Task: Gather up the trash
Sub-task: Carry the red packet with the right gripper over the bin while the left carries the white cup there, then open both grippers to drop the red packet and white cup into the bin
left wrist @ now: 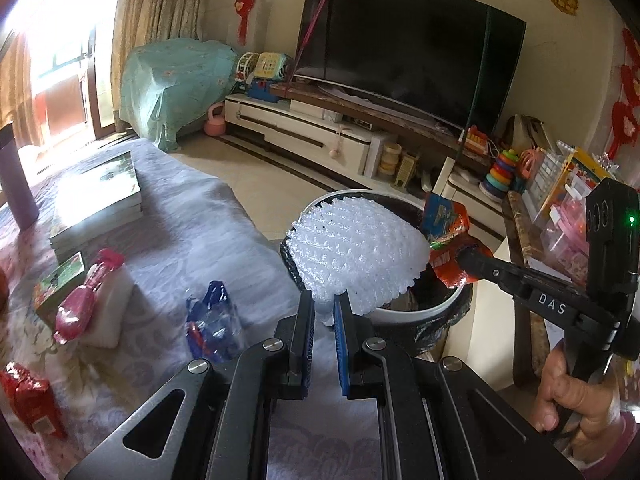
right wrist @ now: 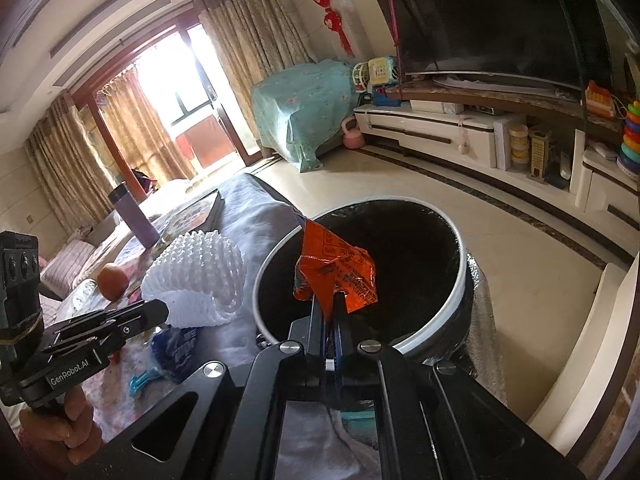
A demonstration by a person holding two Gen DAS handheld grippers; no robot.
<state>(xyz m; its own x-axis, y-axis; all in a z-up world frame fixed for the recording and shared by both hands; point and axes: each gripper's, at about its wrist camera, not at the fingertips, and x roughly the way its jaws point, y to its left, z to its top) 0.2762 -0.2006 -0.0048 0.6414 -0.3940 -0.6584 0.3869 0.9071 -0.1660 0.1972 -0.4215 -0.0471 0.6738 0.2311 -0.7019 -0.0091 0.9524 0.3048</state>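
My left gripper (left wrist: 325, 305) is shut on a white foam fruit net (left wrist: 354, 254), held over the near rim of the round trash bin (left wrist: 416, 314) with its black liner. From the right wrist view the foam net (right wrist: 200, 280) hangs left of the bin (right wrist: 462, 276), with the left gripper (right wrist: 162, 314) pinching it. My right gripper (right wrist: 329, 300) is shut on an orange snack wrapper (right wrist: 340, 270) above the bin's dark opening. In the left wrist view that wrapper (left wrist: 446, 236) sits over the bin's far right side, pinched by the right gripper (left wrist: 464, 258).
On the covered table lie a crumpled blue-and-clear wrapper (left wrist: 214, 328), a red wrapper (left wrist: 30, 396), a pink packet (left wrist: 86, 300), books (left wrist: 100, 200), a purple flask (left wrist: 16, 176) and an orange fruit (right wrist: 113, 280). A TV stand (left wrist: 320, 128) and toy shelf (left wrist: 560, 184) stand beyond.
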